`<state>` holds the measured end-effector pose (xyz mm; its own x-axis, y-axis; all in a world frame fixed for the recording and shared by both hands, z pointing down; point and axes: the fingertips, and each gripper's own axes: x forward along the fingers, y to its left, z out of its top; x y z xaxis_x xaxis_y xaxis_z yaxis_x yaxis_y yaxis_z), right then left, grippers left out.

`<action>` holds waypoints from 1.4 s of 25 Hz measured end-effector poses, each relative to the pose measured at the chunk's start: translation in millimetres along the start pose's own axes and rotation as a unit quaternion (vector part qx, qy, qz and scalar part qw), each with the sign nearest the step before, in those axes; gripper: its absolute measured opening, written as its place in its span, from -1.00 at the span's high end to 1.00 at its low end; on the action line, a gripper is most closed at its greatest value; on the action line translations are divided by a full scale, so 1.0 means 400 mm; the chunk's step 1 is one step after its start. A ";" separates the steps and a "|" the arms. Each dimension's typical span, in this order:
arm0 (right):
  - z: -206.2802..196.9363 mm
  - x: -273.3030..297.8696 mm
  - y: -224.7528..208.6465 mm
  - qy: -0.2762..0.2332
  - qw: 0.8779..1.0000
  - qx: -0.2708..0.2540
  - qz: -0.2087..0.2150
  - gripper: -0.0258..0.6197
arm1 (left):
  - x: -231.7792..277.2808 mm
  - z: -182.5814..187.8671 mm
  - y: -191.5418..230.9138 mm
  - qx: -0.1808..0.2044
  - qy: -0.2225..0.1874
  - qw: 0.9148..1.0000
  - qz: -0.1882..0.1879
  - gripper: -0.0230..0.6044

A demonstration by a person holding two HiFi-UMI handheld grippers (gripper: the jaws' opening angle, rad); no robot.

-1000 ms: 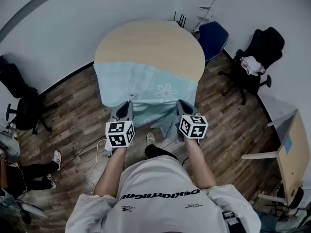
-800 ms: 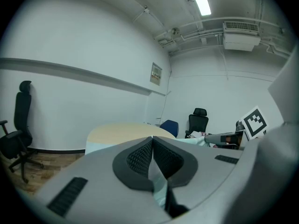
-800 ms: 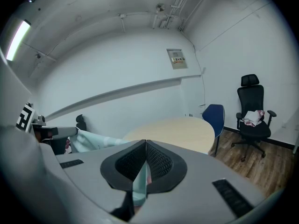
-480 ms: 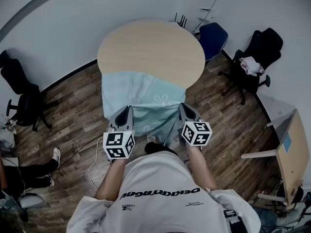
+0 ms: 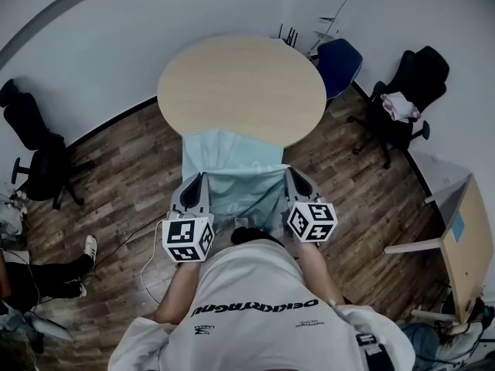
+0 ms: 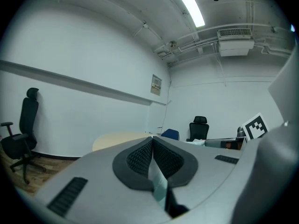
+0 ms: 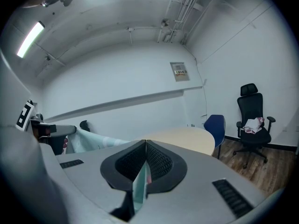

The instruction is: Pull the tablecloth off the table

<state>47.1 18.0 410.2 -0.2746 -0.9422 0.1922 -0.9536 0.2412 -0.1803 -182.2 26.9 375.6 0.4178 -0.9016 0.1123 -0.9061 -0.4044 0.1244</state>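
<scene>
A pale blue tablecloth (image 5: 232, 168) hangs off the near edge of the round wooden table (image 5: 241, 76), whose top is almost wholly bare. Its near corners meet the tips of the left gripper (image 5: 203, 177) and the right gripper (image 5: 291, 171), with the cloth stretched between them above the plank floor (image 5: 131, 168). A blue chair (image 5: 339, 62) stands behind the table.

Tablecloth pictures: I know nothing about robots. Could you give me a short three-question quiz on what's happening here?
1. True or false: the tablecloth covers the whole round table.
2. The left claw and right claw both pinch: A nothing, B the tablecloth, C a cup.
3. Fill in: the chair just beyond the table is ____.
Key: 1 false; 2 B; 3 blue.
</scene>
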 end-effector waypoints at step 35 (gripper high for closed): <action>0.077 -0.046 0.044 -0.035 0.999 0.001 0.023 0.82 | -0.088 0.064 -0.017 0.014 -0.021 1.000 0.012 0.89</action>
<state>39.2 32.5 374.0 -0.3085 -0.9441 0.1166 -0.9401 0.2839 -0.1888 -192.4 57.3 345.7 0.3929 -0.9167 0.0728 -0.9177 -0.3858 0.0942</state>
